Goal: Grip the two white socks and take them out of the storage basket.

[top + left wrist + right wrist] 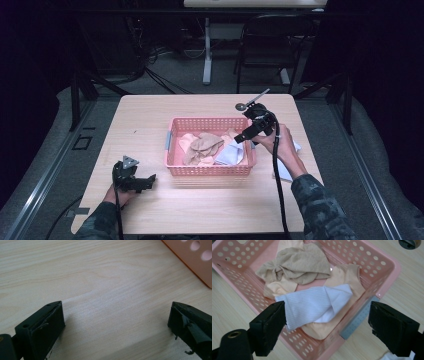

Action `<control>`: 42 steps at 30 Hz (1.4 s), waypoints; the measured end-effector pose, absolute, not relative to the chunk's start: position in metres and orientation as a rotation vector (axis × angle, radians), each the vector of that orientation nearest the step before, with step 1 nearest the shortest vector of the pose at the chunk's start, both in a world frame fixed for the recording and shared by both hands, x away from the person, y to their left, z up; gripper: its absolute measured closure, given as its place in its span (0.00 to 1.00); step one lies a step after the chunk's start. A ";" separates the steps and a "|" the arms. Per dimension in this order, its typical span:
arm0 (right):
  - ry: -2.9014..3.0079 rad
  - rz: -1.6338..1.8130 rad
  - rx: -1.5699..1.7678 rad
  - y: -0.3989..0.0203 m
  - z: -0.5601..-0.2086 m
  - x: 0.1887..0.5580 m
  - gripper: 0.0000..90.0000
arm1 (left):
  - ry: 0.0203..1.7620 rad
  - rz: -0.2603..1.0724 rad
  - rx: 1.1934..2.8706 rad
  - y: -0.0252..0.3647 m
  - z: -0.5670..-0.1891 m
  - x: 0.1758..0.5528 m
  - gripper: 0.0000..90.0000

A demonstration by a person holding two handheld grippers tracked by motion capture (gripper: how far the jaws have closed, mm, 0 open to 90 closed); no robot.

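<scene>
A pink perforated basket [210,171] sits mid-table and holds a tan cloth [204,144], a peach cloth [187,142] and a white ribbed cloth [230,152]. My right gripper [241,137] hovers over the basket's right side. In the right gripper view it [327,312] is open, its jaws wide on either side of the white cloth [312,305], with nothing held. The tan cloth [299,263] lies beyond. My left gripper [148,181] rests low on the table left of the basket, open [116,312] over bare wood.
Another white cloth [287,170] lies on the table right of the basket, under the right hand. The basket has a grey handle [358,320] on its side, and a basket corner [197,262] is near the left gripper. A chair [270,45] stands beyond the table.
</scene>
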State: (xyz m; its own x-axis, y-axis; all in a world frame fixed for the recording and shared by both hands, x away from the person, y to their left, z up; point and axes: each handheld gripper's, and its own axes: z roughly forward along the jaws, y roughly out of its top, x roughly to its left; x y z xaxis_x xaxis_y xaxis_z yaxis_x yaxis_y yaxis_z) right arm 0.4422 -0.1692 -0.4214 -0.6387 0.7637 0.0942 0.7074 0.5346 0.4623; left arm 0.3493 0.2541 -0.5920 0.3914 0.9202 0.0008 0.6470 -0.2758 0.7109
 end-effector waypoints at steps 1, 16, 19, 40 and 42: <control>2.655 0.712 1.275 -0.165 -0.425 0.445 0.17 | 1.338 0.558 2.020 0.254 -0.592 0.349 0.01; 2.686 0.585 1.327 -0.138 -0.471 0.471 0.43 | 1.335 0.558 2.023 0.254 -0.592 0.349 0.01; 2.686 0.576 1.344 -0.140 -0.476 0.474 0.45 | 1.335 0.558 2.023 0.254 -0.592 0.349 0.01; 2.630 0.434 1.409 -0.130 -0.511 0.484 0.55 | 1.331 0.556 2.024 0.254 -0.592 0.350 0.01; 2.623 0.398 1.411 -0.131 -0.514 0.485 0.62 | 1.333 0.554 2.023 0.254 -0.592 0.349 0.01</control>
State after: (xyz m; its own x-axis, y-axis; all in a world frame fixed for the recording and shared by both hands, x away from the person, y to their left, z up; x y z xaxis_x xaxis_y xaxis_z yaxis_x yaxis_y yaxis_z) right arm 0.4854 -0.1308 -0.5144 -0.5515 0.8341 0.0050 0.7980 0.5259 0.2943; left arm 0.3494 0.2537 -0.5921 0.3955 0.9185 -0.0016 0.6463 -0.2770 0.7110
